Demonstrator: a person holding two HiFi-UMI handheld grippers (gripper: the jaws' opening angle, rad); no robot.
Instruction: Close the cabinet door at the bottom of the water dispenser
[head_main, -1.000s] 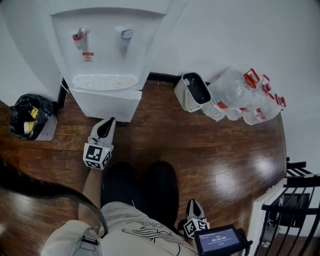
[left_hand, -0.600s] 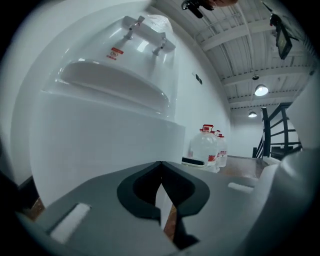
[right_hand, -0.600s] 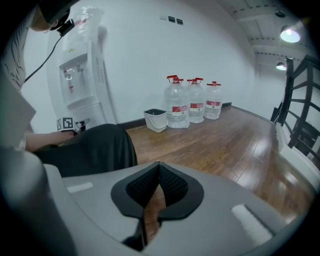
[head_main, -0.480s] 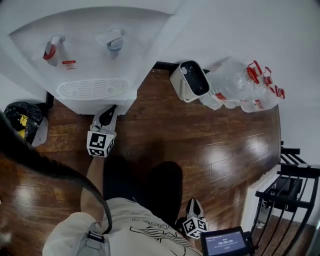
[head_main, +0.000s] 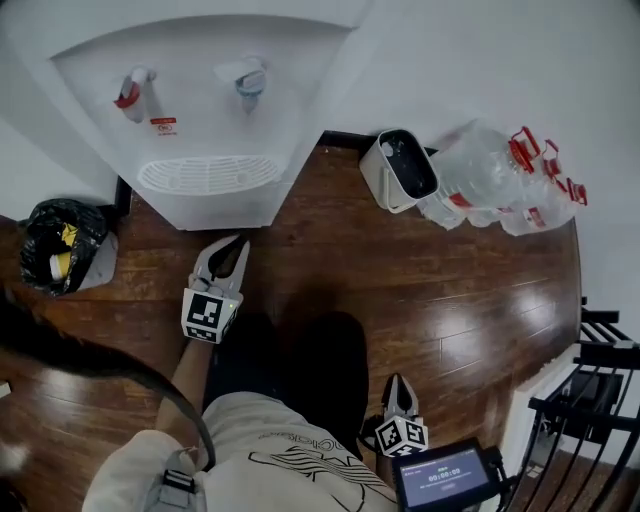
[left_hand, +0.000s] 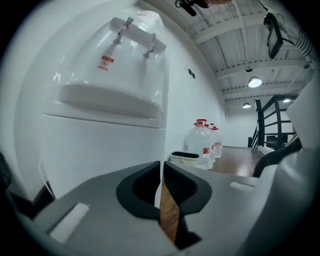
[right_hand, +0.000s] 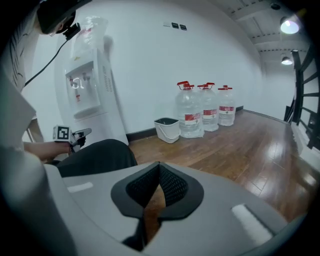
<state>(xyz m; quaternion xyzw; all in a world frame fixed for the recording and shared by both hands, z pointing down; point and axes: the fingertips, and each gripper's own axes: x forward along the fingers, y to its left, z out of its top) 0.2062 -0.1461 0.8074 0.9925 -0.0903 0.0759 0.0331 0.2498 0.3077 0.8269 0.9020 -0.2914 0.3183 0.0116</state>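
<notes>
The white water dispenser (head_main: 210, 110) stands at the top of the head view, with two taps and a drip tray (head_main: 208, 172). From there its overhang hides the bottom cabinet door. In the left gripper view the lower front panel (left_hand: 100, 150) looks flat and flush with the body. My left gripper (head_main: 228, 252) is just in front of the dispenser's base, its jaws opening with nothing between them (left_hand: 161, 165). My right gripper (head_main: 400, 382) hangs low beside the person's legs, shut and empty (right_hand: 159, 165).
A black bin bag (head_main: 60, 245) sits left of the dispenser. A white bucket (head_main: 400, 168) and several big water jugs (head_main: 500, 185) stand along the wall to its right. A black railing (head_main: 590, 400) is at the far right. The floor is dark wood.
My left gripper has drawn back a little from the dispenser's base and its jaws have parted. The right gripper has shifted slightly forward.
</notes>
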